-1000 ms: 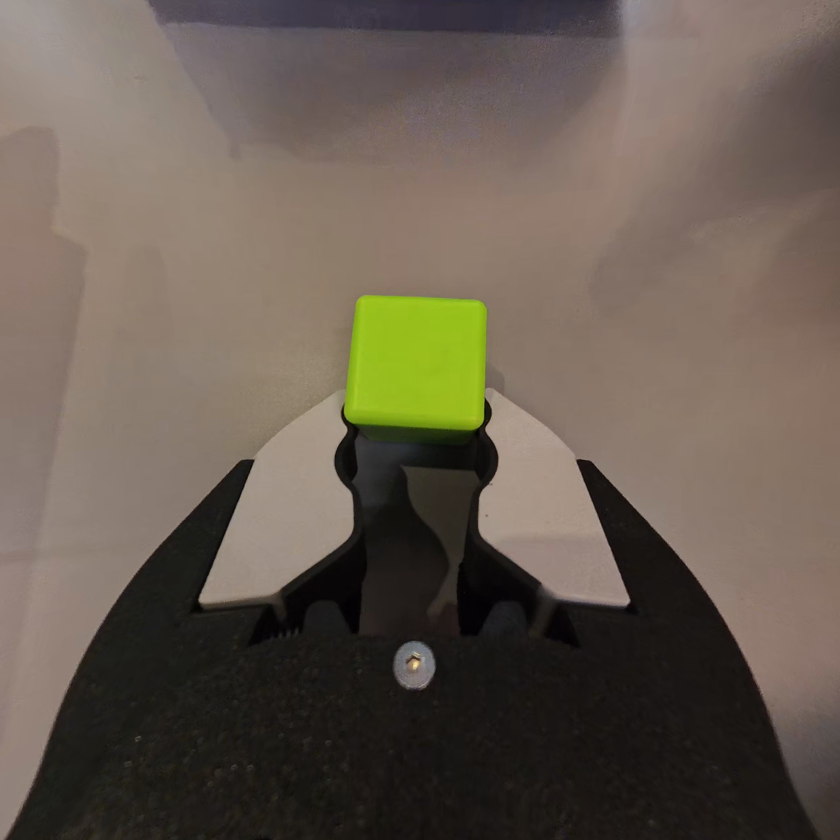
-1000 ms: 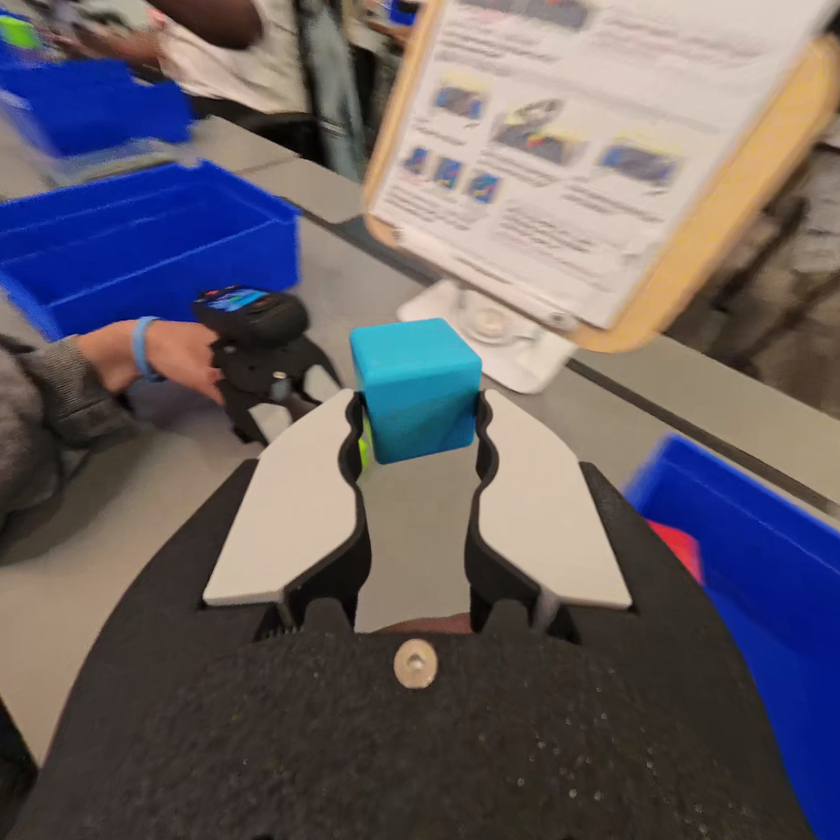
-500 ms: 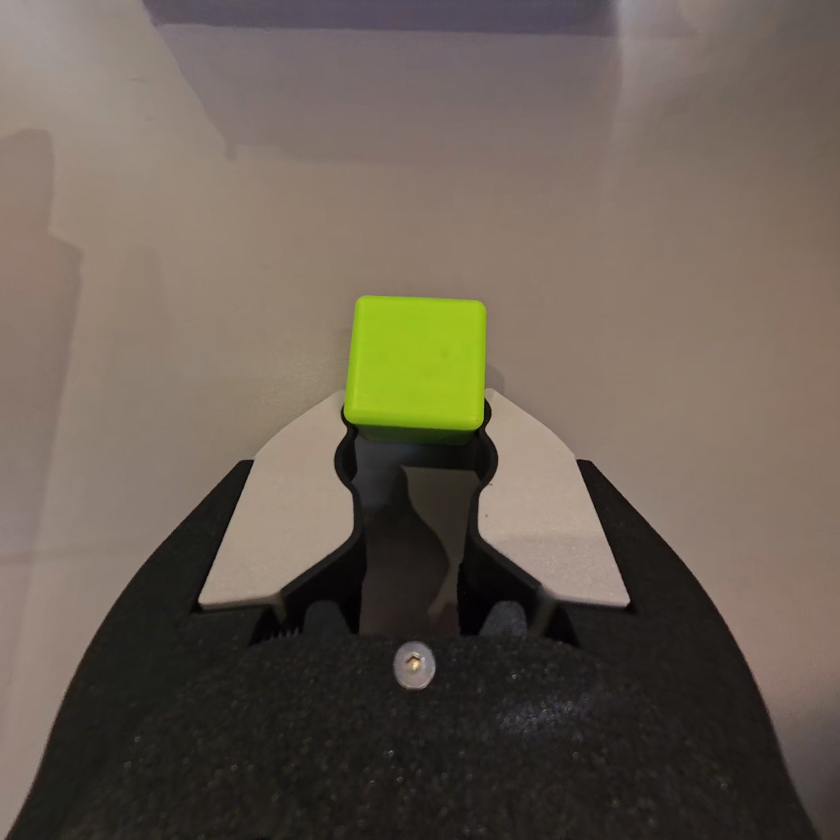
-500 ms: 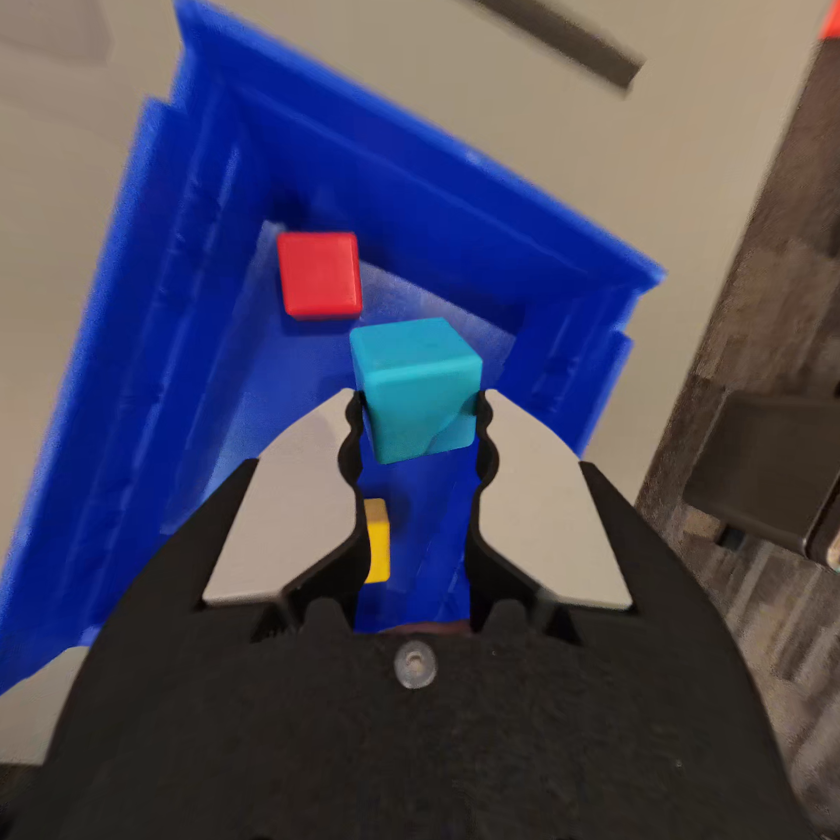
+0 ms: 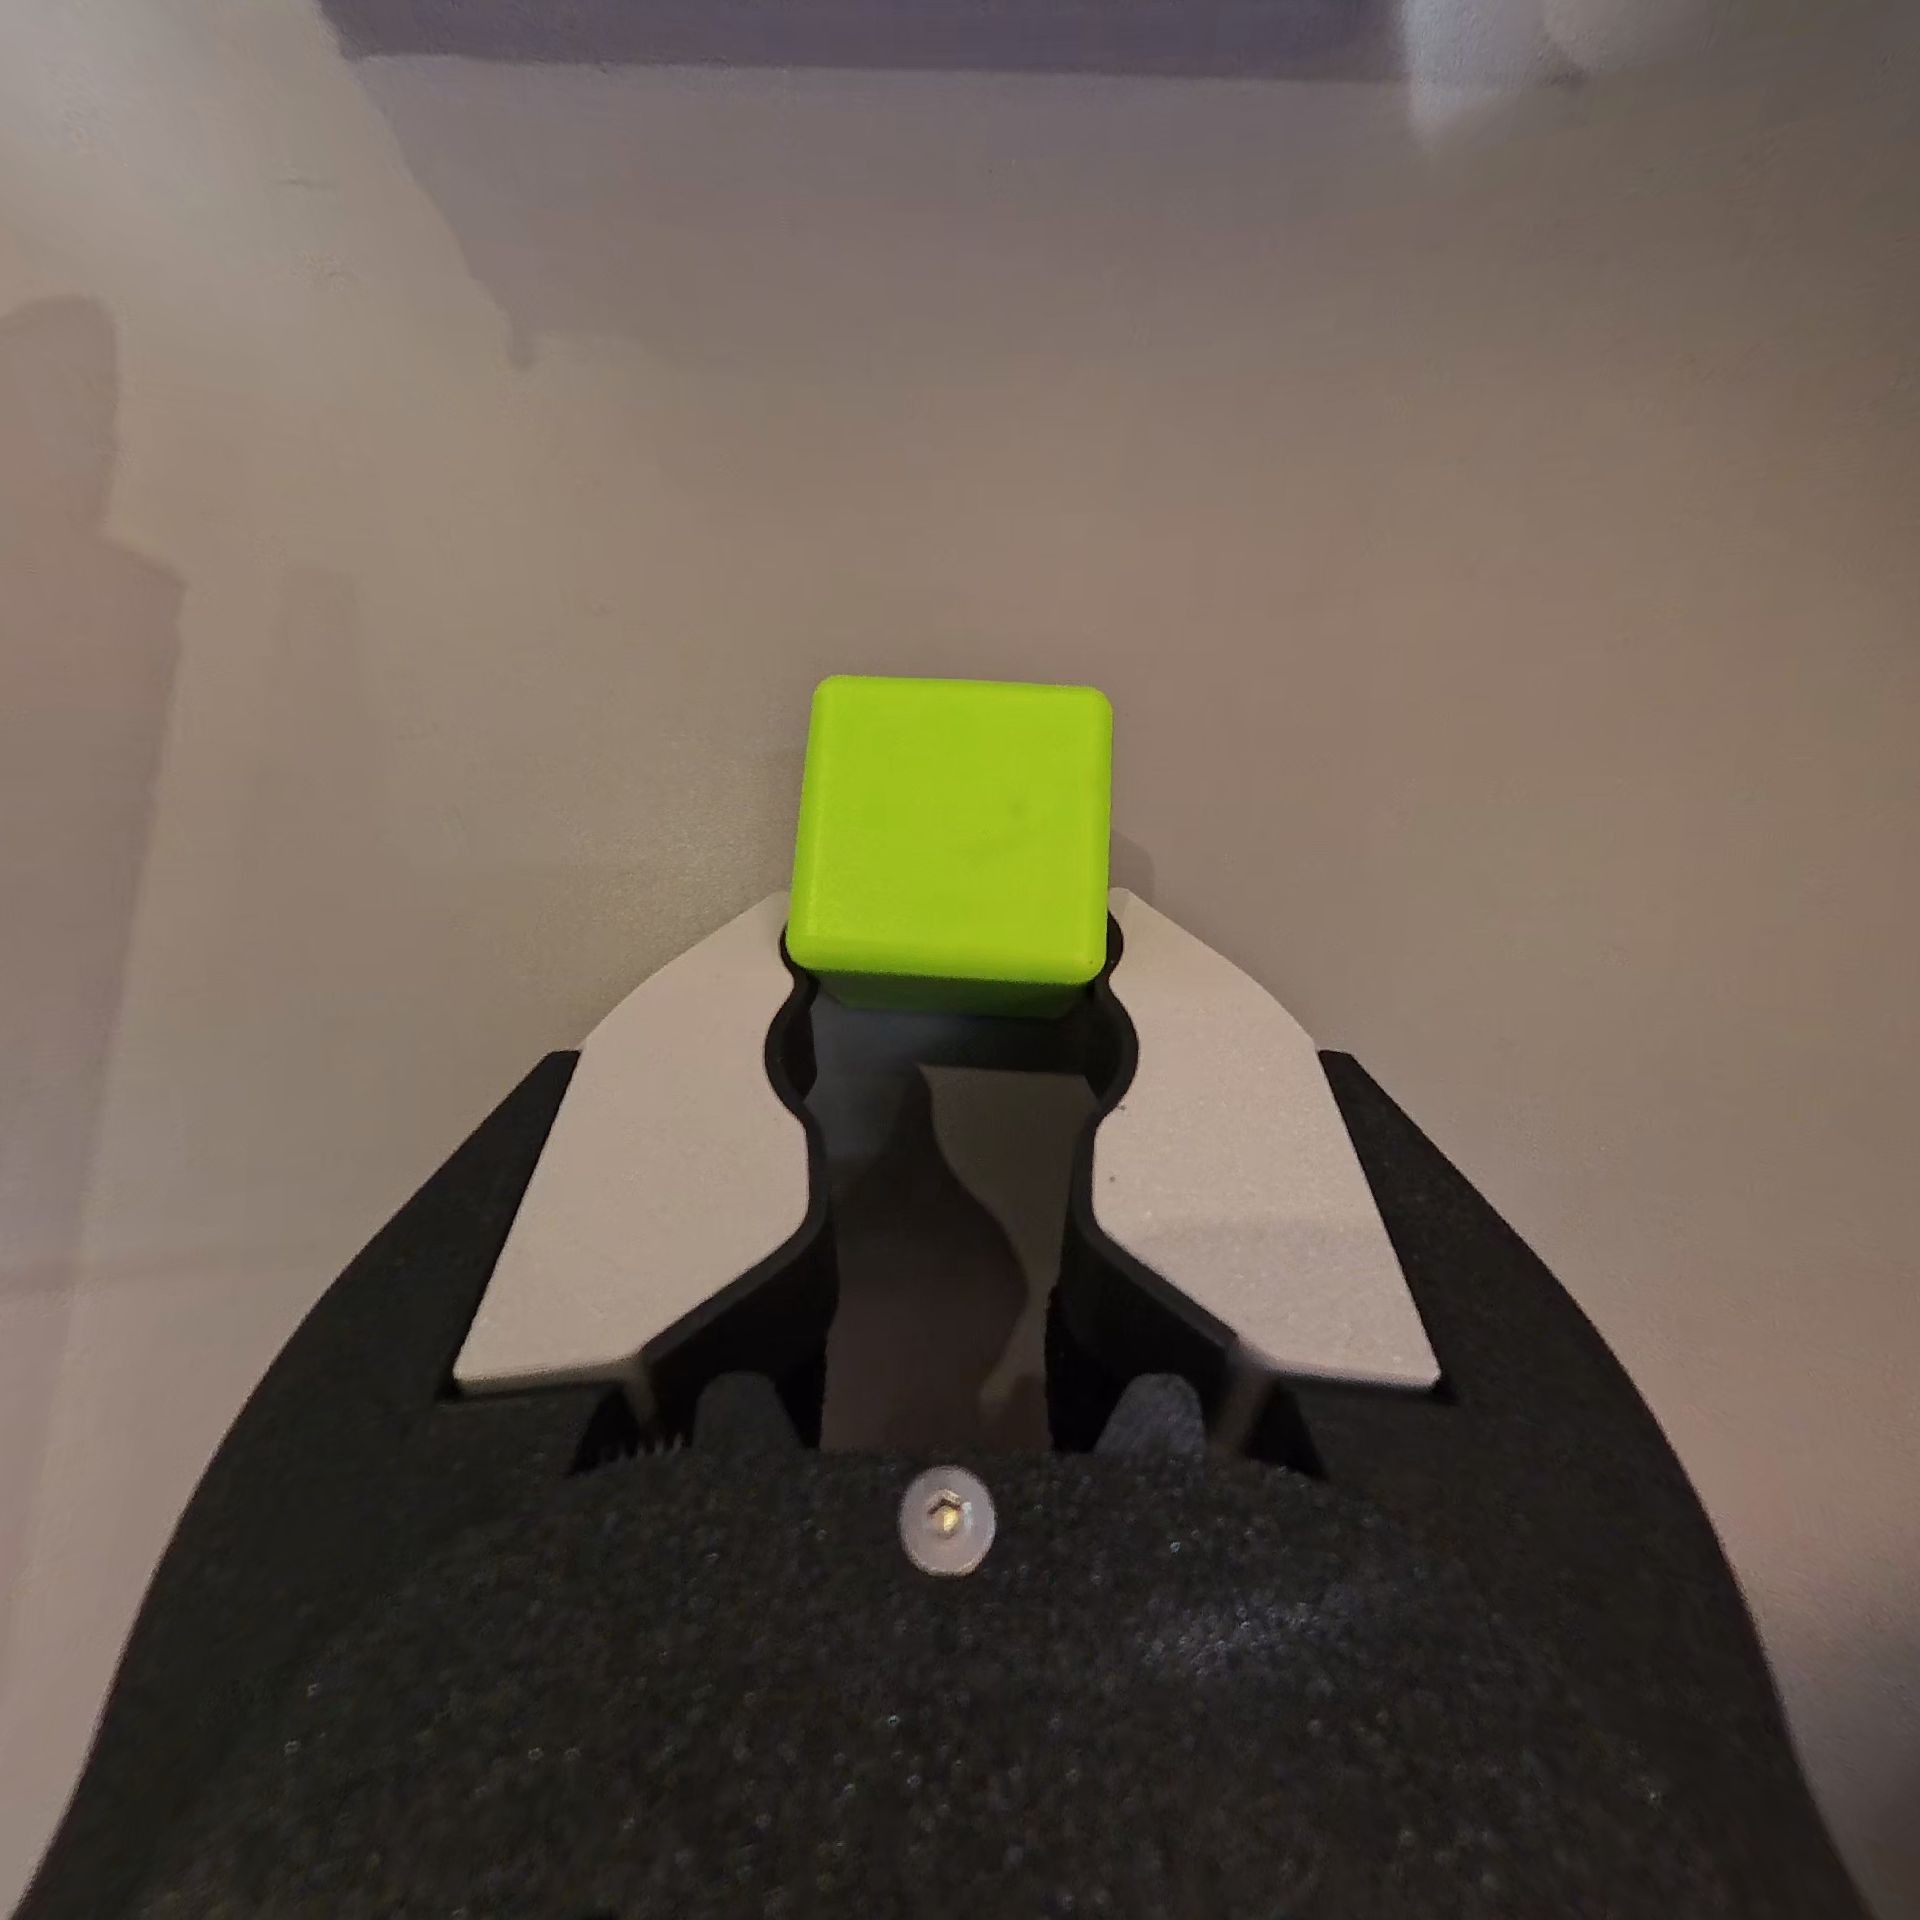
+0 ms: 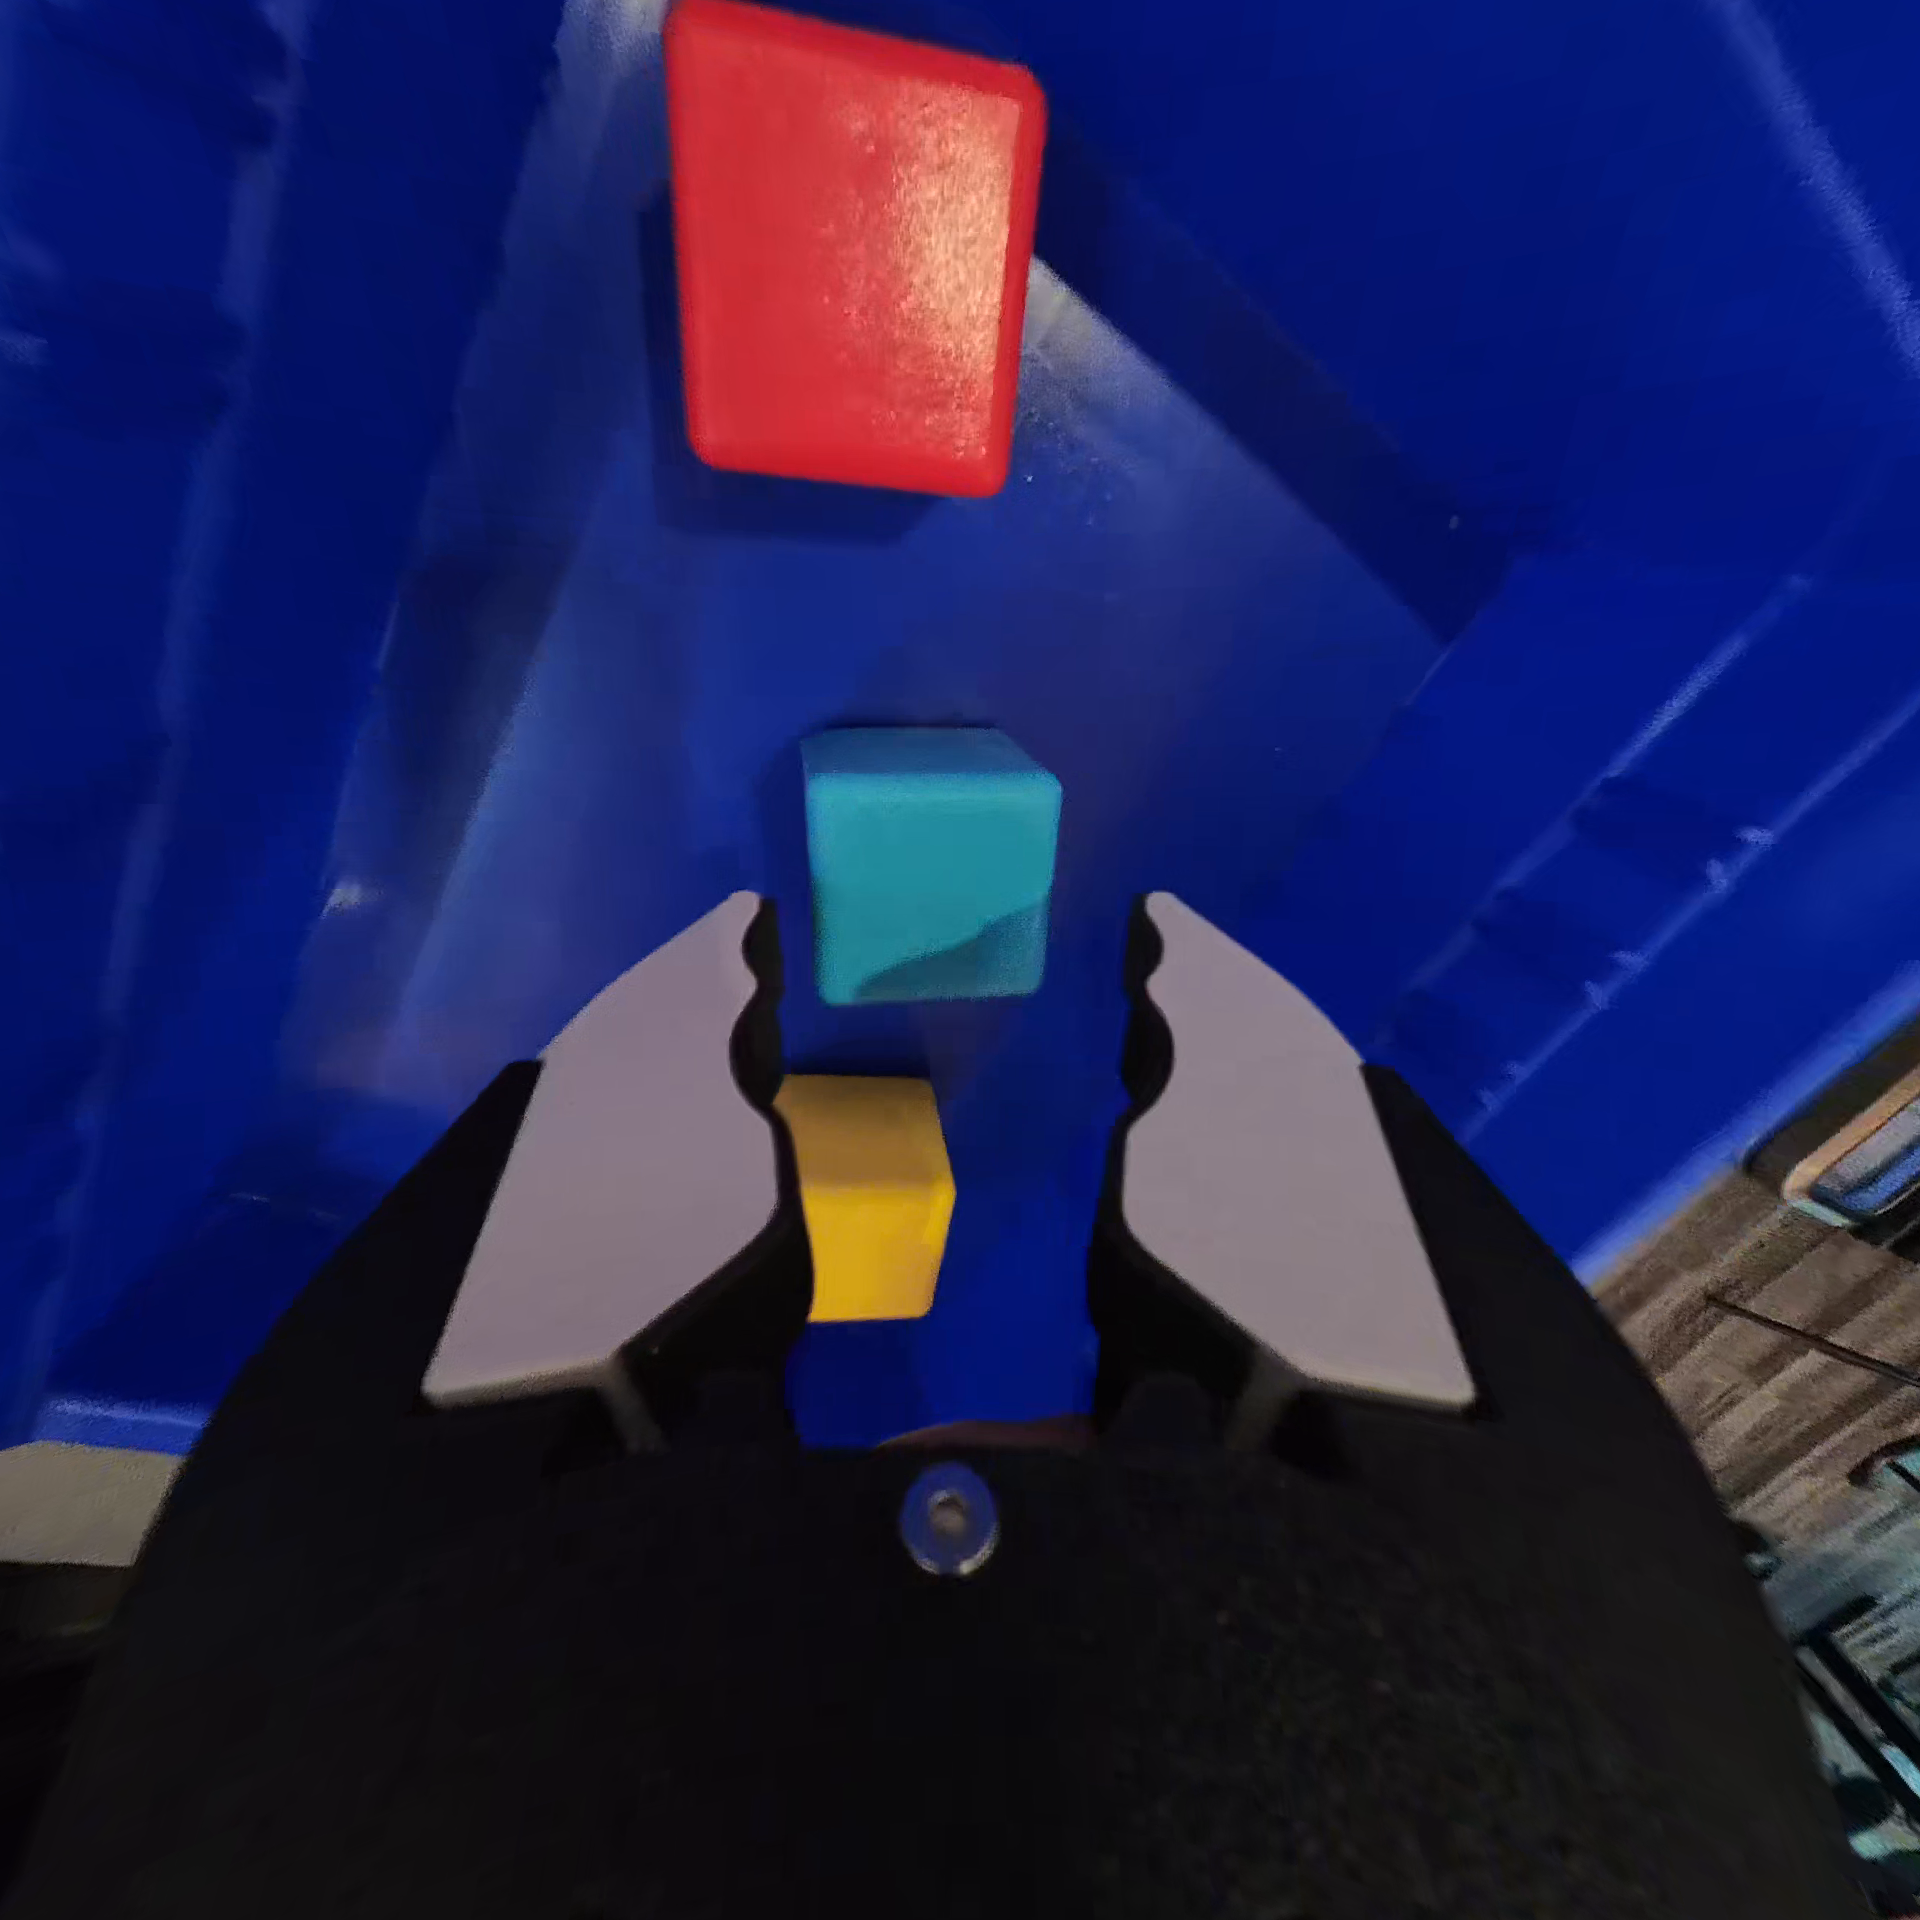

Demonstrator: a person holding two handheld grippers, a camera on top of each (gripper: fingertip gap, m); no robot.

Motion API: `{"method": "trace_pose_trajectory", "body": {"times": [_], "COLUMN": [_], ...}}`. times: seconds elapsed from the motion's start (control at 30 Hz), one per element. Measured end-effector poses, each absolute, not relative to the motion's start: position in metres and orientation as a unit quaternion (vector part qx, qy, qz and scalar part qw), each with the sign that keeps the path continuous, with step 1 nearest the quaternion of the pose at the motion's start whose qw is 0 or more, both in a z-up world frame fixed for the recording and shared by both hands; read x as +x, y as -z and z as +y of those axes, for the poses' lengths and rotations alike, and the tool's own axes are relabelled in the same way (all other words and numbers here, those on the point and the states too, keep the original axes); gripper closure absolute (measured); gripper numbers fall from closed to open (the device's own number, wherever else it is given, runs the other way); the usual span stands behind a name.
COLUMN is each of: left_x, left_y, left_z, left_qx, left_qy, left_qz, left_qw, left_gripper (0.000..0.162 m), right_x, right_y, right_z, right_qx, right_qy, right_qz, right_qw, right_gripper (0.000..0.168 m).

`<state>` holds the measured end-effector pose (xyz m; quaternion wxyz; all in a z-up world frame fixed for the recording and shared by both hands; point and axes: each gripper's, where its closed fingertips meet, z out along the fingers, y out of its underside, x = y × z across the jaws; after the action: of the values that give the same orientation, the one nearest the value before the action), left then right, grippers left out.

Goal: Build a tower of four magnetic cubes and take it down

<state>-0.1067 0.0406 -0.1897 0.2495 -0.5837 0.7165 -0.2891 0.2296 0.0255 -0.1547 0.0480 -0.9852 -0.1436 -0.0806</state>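
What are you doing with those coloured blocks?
A person is working two hand-held grippers. The left gripper is shut on a green cube over a plain grey surface. The right gripper is open above a blue bin, with a teal cube between its spread fingers, not gripped. A red cube and a yellow cube already lie in the bin.

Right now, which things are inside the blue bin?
In the blue bin three cubes show: a red cube, a teal cube and a yellow cube. The right gripper is open and hides part of the bin's floor.
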Motion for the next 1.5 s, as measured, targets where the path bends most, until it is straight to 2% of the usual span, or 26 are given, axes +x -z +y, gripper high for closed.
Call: {"method": "trace_pose_trajectory", "body": {"times": [0.13, 0.27, 0.3, 0.33, 0.37, 0.47, 0.57, 0.8, 0.97, 1.17, 1.23, 1.27, 1.37, 1.47, 1.5], "left_x": [-0.107, -0.107, -0.107, -0.107, -0.107, -0.107, -0.107, -0.108, -0.114, -0.114, -0.115, -0.116, -0.118, -0.126, -0.134], "left_y": [0.190, 0.190, 0.190, 0.190, 0.190, 0.190, 0.189, 0.181, 0.187, 0.189, 0.186, 0.181, 0.140, 0.058, 0.031], "left_z": [0.041, 0.041, 0.041, 0.041, 0.041, 0.041, 0.041, 0.034, 0.042, 0.041, 0.045, 0.047, 0.055, 0.057, 0.060], "left_qx": [-0.584, -0.584, -0.584, -0.584, -0.584, -0.584, -0.583, -0.577, -0.591, -0.587, -0.597, -0.603, -0.621, -0.611, -0.606], "left_qy": [0.289, 0.289, 0.289, 0.289, 0.289, 0.289, 0.288, 0.315, 0.287, 0.285, 0.285, 0.291, 0.345, 0.457, 0.483], "left_qz": [0.717, 0.717, 0.717, 0.717, 0.717, 0.717, 0.717, 0.711, 0.711, 0.714, 0.704, 0.695, 0.635, 0.512, 0.457], "left_qw": [0.249, 0.249, 0.249, 0.249, 0.249, 0.250, 0.251, 0.251, 0.252, 0.252, 0.258, 0.262, 0.304, 0.395, 0.436], "left_gripper": [0.112, 0.113, 0.113, 0.113, 0.113, 0.112, 0.113, 0.113, 0.113, 0.112, 0.095, 0.089, 0.090, 0.108, 0.108], "right_x": [0.208, 0.138, 0.108, 0.072, 0.036, -0.027, -0.053, -0.072, -0.075, -0.079, -0.079, -0.079, -0.082, -0.089, -0.094], "right_y": [0.097, 0.021, 0.008, 0.001, 0.001, 0.031, 0.071, 0.107, 0.110, 0.116, 0.110, 0.105, 0.075, 0.071, 0.075], "right_z": [0.022, -0.012, -0.026, -0.046, -0.069, -0.104, -0.104, -0.100, -0.099, -0.089, -0.081, -0.077, -0.051, -0.018, -0.007], "right_qx": [-0.968, -0.879, -0.839, -0.794, -0.752, -0.690, -0.707, -0.725, -0.727, -0.752, -0.765, -0.770, -0.771, -0.777, -0.779], "right_qy": [0.077, -0.001, -0.061, -0.143, -0.230, -0.364, -0.352, -0.325, -0.318, -0.298, -0.263, -0.242, -0.172, -0.106, -0.100], "right_qz": [-0.140, -0.150, -0.158, -0.181, -0.210, -0.224, -0.245, -0.289, -0.294, -0.293, -0.321, -0.346, -0.414, -0.482, -0.497], "right_qw": [0.194, 0.453, 0.517, 0.562, 0.581, 0.584, 0.563, 0.535, 0.533, 0.509, 0.493, 0.479, 0.452, 0.392, 0.369], "right_gripper": [0.093, 0.097, 0.102, 0.115, 0.120, 0.112, 0.109, 0.105, 0.110, 0.105, 0.101, 0.099, 0.099, 0.100, 0.102]}}
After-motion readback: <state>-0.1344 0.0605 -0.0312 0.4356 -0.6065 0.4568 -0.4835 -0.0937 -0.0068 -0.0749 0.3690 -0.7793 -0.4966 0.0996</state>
